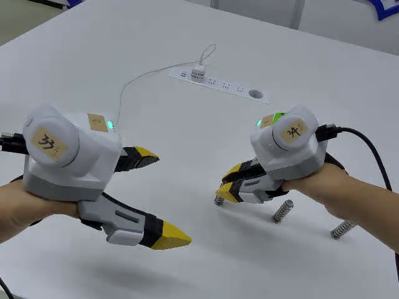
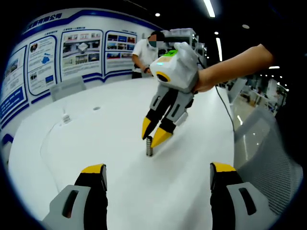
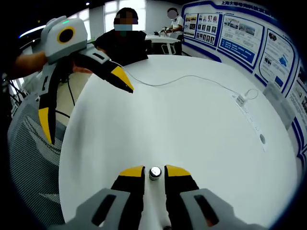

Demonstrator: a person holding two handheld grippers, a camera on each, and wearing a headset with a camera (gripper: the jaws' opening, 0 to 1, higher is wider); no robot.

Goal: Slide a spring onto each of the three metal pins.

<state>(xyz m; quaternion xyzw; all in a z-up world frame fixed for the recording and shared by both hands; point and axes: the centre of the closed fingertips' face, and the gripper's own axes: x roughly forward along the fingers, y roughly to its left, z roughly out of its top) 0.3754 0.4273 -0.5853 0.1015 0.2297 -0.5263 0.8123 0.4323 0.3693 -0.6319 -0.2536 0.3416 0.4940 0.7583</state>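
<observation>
Three spring-wrapped pins stand on the white table (image 1: 187,137). My right gripper (image 1: 226,187) reaches down over the leftmost spring (image 1: 218,200), its yellow tips closed narrowly around the top. In the right gripper view the round pin head (image 3: 154,173) sits tight between the jaws of the right gripper (image 3: 154,172). The left gripper view shows the same spring (image 2: 149,146) under the right gripper (image 2: 153,134). Two more springs (image 1: 282,210) (image 1: 341,228) stand near the right hand. My left gripper (image 1: 159,196) hovers open and holds nothing, its jaws wide apart in the left gripper view (image 2: 158,171).
A white power strip (image 1: 218,84) with a plug and a thin white cable (image 1: 143,75) lies at the back of the table. A black cable (image 1: 374,156) runs from the right gripper. People stand beyond the table (image 3: 125,33). A mesh chair (image 2: 273,153) sits beside the table edge.
</observation>
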